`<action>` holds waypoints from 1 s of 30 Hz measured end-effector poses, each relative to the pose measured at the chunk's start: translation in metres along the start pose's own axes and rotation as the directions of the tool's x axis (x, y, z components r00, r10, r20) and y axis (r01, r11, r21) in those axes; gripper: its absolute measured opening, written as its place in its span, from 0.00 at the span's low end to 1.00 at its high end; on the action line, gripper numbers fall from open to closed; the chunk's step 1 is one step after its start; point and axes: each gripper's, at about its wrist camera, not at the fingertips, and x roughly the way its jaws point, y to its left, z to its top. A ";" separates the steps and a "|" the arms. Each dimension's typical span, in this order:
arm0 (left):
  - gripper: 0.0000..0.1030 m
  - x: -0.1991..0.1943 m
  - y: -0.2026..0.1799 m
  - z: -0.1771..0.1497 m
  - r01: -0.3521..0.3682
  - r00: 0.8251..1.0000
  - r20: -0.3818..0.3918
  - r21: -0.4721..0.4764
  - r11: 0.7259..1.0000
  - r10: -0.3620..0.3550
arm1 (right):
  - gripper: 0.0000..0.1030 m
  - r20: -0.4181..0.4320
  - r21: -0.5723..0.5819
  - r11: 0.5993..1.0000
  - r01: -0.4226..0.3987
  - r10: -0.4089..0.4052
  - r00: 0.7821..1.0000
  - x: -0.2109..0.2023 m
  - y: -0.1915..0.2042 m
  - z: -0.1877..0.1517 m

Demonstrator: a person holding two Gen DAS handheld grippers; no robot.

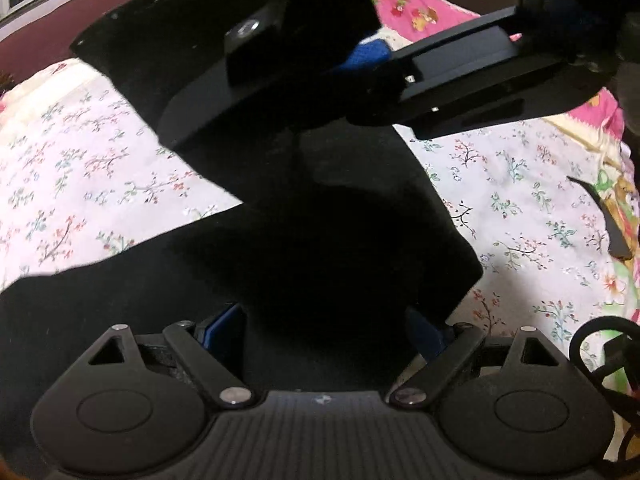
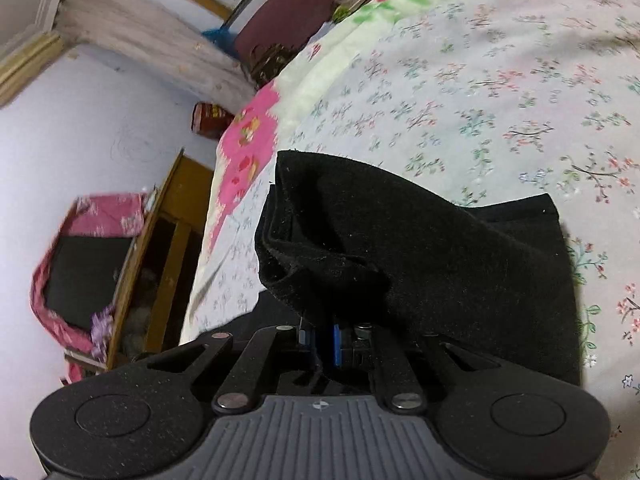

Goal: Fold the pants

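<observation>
**A:** Where are the pants [image 2: 420,248] from where you sit?

**B:** On the bed, over the floral bedsheet [image 2: 500,92]. I've got black cloth in both views. My right tongs [image 2: 336,340] are pinched fully together on a bunched hem end; the fabric rises straight out of the jaws and drapes away to the right of that view.

**A:** And the left?

**B:** The left tongs [image 1: 324,332] stand fairly wide, blue pads either side, with dark cloth filling the gap between them. I can't tell whether the pads actually press on it.

**A:** Which way does the garment run?

**B:** In the left view a leg stretches from the tongs away toward the top left, long axis diagonal across the sheet. The right tongs [image 1: 400,76] show up there too, high and ahead, so I judge the lifted end is carried over the part that lies flat.

**A:** Then the fold turns on what?

**B:** On bringing the right-hand end down along that same axis. The right hand is the one with the cloth; the left sits nearer the flat portion and could pin it.
</observation>
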 end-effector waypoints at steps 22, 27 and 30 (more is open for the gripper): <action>0.94 -0.053 0.068 -0.055 -0.057 0.998 -0.004 -0.180 0.982 0.057 | 0.00 -0.254 -0.159 0.987 -0.037 -0.005 0.967 0.070 0.056 -0.042; 0.94 -0.058 0.080 -0.059 -0.030 1.000 -0.005 -0.231 0.972 0.030 | 0.22 -0.211 -0.209 0.977 0.034 -0.079 0.974 0.047 0.048 -0.031; 0.95 -0.057 0.081 -0.058 -0.036 0.999 -0.010 -0.223 0.974 0.034 | 0.27 -0.197 -0.255 0.966 0.041 -0.093 0.976 0.040 0.045 -0.027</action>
